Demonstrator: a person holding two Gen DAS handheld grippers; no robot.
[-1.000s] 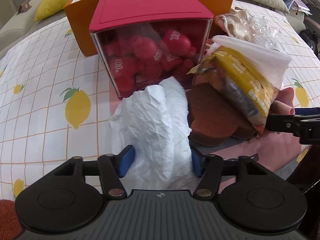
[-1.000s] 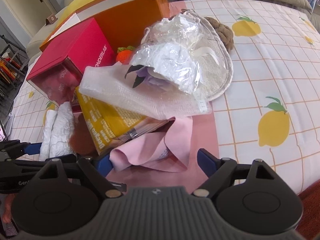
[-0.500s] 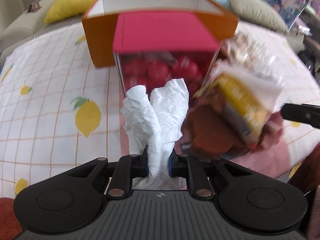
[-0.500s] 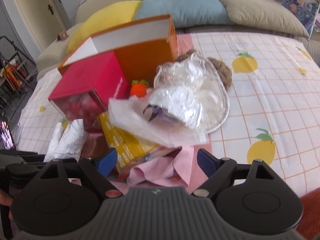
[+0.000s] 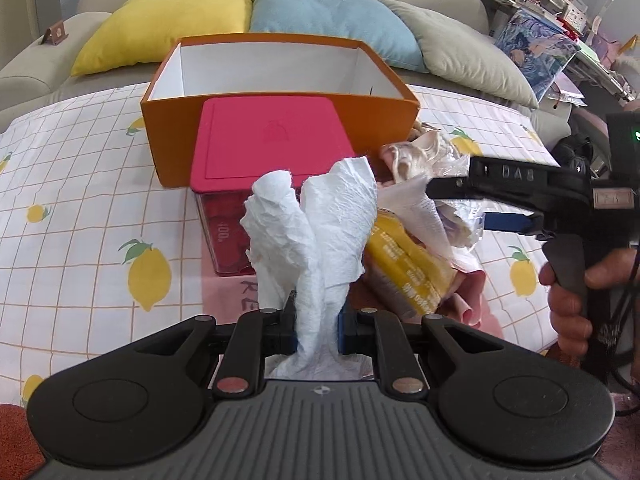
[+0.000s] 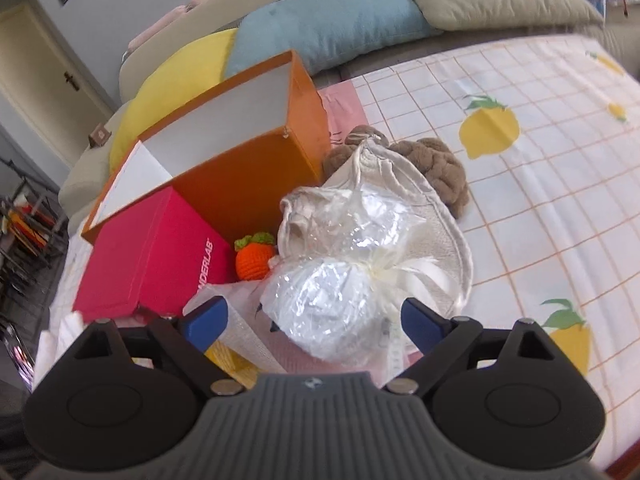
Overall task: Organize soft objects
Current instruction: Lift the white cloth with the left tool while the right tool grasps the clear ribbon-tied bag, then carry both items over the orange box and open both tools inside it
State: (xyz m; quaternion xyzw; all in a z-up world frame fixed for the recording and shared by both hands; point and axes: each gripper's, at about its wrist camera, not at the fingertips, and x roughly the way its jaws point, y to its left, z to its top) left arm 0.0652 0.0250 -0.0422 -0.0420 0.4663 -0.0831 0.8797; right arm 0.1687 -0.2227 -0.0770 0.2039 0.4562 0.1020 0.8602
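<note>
My left gripper [image 5: 317, 326] is shut on a crumpled white tissue [image 5: 320, 232] and holds it up above the table, in front of the red-lidded box [image 5: 268, 144]. The open orange box [image 5: 276, 68] stands behind, its white inside bare. My right gripper [image 6: 314, 320] is open and empty, its jaws wide above a clear plastic-wrapped bundle [image 6: 332, 300] that lies on a cream cloth bag [image 6: 424, 216]. The right gripper also shows in the left wrist view [image 5: 504, 200], over the pile. A yellow packet [image 5: 408, 268] and pink cloth [image 5: 468, 300] lie beneath it.
A knitted orange fruit [image 6: 256, 258] sits between the red box [image 6: 152, 248] and the orange box [image 6: 248, 168]. A brown plush [image 6: 436, 168] lies behind the cream bag. Yellow [image 5: 168, 20], blue and grey cushions line the sofa behind the lemon-print cloth [image 5: 80, 220].
My left gripper closed on the white tissue and lifted it off the table. My right gripper rose and moved forward from the pink cloth to over the plastic-wrapped bundle, still open.
</note>
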